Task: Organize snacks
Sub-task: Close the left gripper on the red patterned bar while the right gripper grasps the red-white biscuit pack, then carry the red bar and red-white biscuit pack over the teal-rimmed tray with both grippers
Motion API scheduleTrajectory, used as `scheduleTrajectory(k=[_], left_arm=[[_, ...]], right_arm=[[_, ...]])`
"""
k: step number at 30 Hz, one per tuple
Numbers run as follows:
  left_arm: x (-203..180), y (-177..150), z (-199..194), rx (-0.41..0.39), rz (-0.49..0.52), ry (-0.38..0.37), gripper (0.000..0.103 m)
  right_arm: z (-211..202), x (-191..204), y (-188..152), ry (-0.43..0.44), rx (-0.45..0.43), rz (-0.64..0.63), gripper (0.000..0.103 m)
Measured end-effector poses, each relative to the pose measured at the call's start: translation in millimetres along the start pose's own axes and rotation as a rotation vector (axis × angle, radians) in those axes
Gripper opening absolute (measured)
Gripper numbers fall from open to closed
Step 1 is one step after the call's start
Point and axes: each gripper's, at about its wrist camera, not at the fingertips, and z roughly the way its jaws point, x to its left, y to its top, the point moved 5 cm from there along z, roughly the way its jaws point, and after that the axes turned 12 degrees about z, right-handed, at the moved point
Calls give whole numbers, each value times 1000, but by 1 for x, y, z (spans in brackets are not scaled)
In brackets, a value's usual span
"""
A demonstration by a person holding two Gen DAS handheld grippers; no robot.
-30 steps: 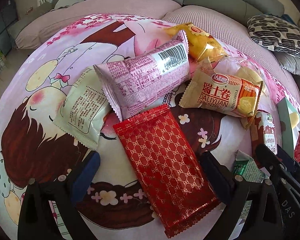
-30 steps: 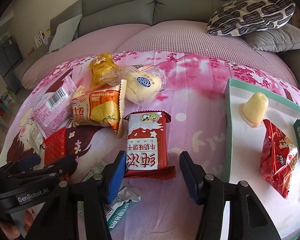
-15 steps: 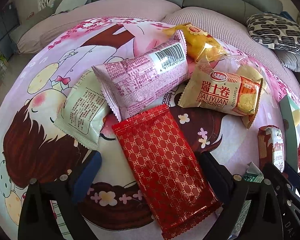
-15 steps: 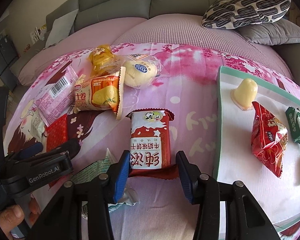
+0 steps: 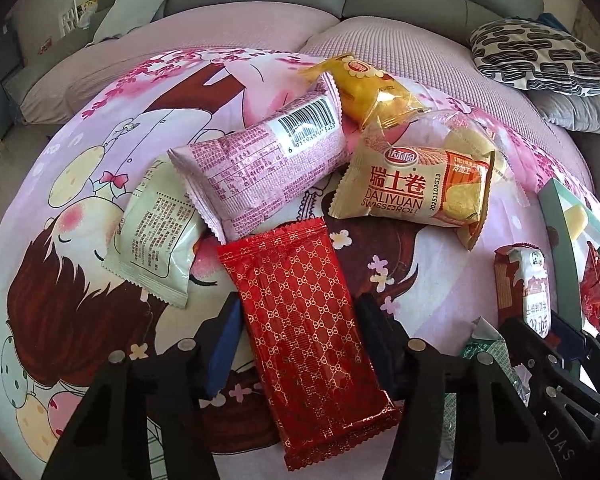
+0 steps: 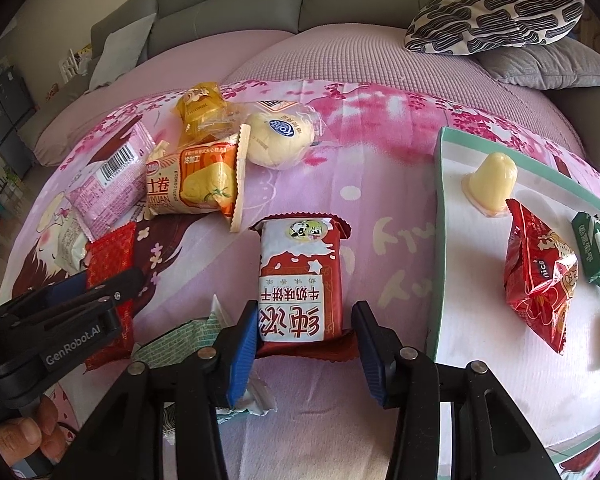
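left claw [image 5: 296,344] has just closed onto red patterned packet [image 5: 308,336].

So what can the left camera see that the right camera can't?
Only the left wrist view shows the whole red packet, lying between the fingers of the left gripper, whose jaws have just been closing on it. Only the right wrist view shows the dark green packet on the tray, and a thumb. Both show the Swiss roll packet, the pink barcode packet and the yellow packet.
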Motion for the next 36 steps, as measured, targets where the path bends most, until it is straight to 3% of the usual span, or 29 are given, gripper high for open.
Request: scheduleTrajectory(k=[10, 18, 36], left_arm=[[-15, 3, 4, -2, 64, -13, 56], [-12, 5, 3, -17, 41, -29, 54], [-9, 17, -22, -90, -12, -79, 48]], right_arm=[[4, 4, 1, -19, -27, -34, 50], [4, 4, 1, -4, -35, -21, 43], [-21, 6, 8, 30, -90, -2, 42]])
